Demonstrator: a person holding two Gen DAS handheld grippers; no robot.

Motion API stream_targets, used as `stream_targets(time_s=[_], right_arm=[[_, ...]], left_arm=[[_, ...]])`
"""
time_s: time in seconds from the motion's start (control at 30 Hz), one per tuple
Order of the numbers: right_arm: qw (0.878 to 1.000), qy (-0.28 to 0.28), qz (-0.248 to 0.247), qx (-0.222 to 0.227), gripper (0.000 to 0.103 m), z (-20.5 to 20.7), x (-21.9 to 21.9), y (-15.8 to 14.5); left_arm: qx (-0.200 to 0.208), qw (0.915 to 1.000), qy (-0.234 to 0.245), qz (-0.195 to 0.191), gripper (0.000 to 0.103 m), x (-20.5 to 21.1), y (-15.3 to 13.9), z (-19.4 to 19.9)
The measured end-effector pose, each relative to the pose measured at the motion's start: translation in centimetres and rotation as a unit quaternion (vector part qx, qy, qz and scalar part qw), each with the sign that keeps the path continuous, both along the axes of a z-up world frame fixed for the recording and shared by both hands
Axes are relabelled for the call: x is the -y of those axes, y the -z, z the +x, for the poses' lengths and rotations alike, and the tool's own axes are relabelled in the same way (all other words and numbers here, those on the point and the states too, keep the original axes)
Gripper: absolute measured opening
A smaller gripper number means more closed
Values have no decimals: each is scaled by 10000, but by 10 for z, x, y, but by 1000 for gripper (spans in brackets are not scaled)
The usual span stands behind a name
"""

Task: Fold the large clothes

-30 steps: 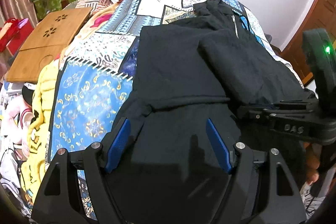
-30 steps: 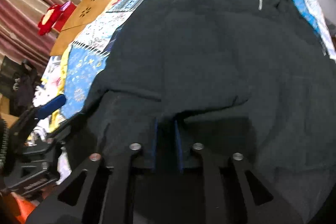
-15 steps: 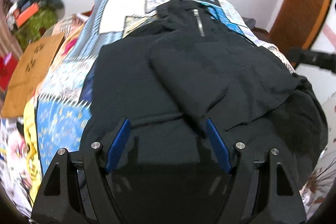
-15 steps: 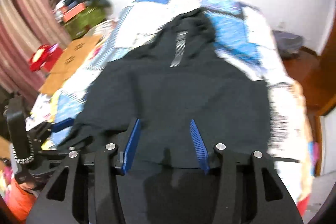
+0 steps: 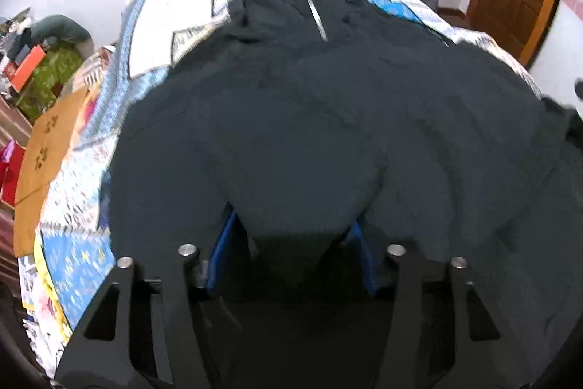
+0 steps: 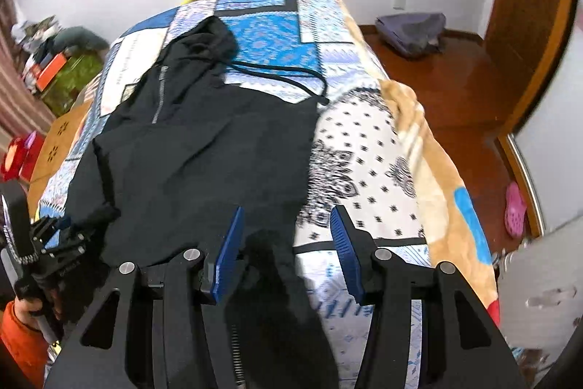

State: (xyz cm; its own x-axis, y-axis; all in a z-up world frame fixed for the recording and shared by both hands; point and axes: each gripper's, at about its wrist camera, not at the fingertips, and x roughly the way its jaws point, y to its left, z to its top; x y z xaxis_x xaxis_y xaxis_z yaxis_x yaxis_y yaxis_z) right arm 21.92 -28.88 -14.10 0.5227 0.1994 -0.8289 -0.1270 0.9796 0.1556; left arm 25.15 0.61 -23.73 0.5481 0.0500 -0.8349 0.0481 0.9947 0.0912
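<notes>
A black zip hoodie [image 5: 328,133] lies spread on the patterned bed quilt [image 5: 73,243], hood toward the far wall. My left gripper [image 5: 293,243] points down at its near part. Its jaws are closing, with a fold of black cloth between them that covers the fingertips; the blue pad faces still show. In the right wrist view the hoodie [image 6: 204,152] fills the left half of the bed. My right gripper [image 6: 288,243] hovers open above the hoodie's near right edge, nothing pinched. The left gripper [image 6: 73,228] shows at the hoodie's near left corner, held by a hand in an orange sleeve [image 6: 18,334].
A black drawstring [image 6: 284,75] trails from the hood across the quilt [image 6: 364,152]. A wooden board [image 5: 43,152] and a green box [image 5: 47,75] lie left of the bed. On the wood floor to the right are a grey bag [image 6: 411,28] and a pink slipper [image 6: 515,206].
My right gripper let go of the hem, opened and swung up toward the hoodie's right edge. My left gripper slid right over the hoodie and its jaws narrowed around a fold.
</notes>
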Motion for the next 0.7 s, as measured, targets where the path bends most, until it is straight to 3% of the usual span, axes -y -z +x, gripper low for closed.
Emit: stream_targets(time_s=[0.03, 0.1, 0.2, 0.3, 0.43, 0.53, 0.7], right_arm=[[10000, 34, 48, -7, 46, 1, 6, 0], [9998, 108, 168, -16, 46, 6, 13, 0], [9998, 106, 158, -45, 46, 11, 16, 0], [10000, 28, -6, -75, 46, 15, 11, 6], [9993, -173, -231, -250, 46, 15, -4, 24], [9990, -241, -264, -279, 46, 11, -10, 32], [9988, -222, -340, -289, 46, 7, -12, 34]], left_arm=[[45, 10000, -51, 14, 40, -3, -3, 4], [110, 9997, -202, -75, 17, -16, -13, 15], [352, 9981, -311, -405, 11, -36, -39, 24], [747, 9951, -240, -595, 11, -46, -71, 23], [1210, 9913, -61, -505, 11, -46, -98, 13], [1261, 9916, 29, -286, 13, -43, -95, 6], [837, 9964, -151, 38, 32, -56, -62, 7]])
